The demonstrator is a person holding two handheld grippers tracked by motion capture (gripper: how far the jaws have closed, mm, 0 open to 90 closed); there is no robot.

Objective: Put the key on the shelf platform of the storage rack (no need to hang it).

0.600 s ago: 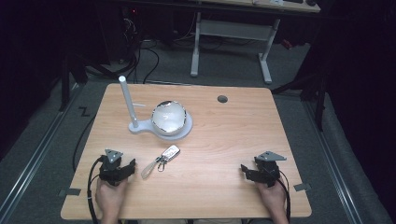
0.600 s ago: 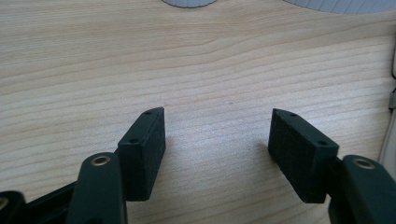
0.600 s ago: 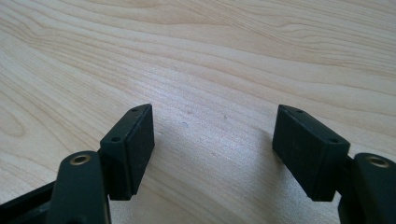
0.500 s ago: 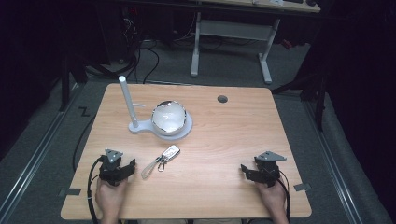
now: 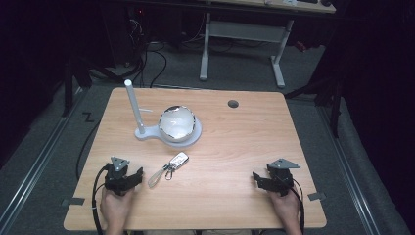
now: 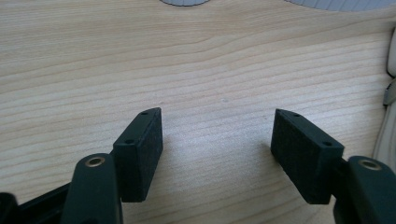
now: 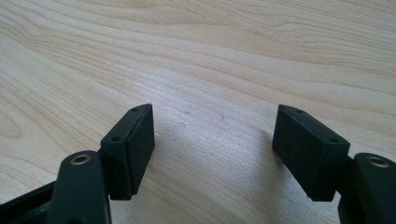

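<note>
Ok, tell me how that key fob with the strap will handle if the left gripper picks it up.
The key fob is small and flat, so it is probably light and rigid. Its looped strap lies slack on the table, so it would likely dangle and swing. The glossy casing may slip between the open left gripper jaws.

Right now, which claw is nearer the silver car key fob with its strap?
Left. The left claw sits just beside the silver car key fob, to its left; the right claw rests far off near the table's right edge.

Black tool each hand (grey triangular plate, trailing cable)
</note>
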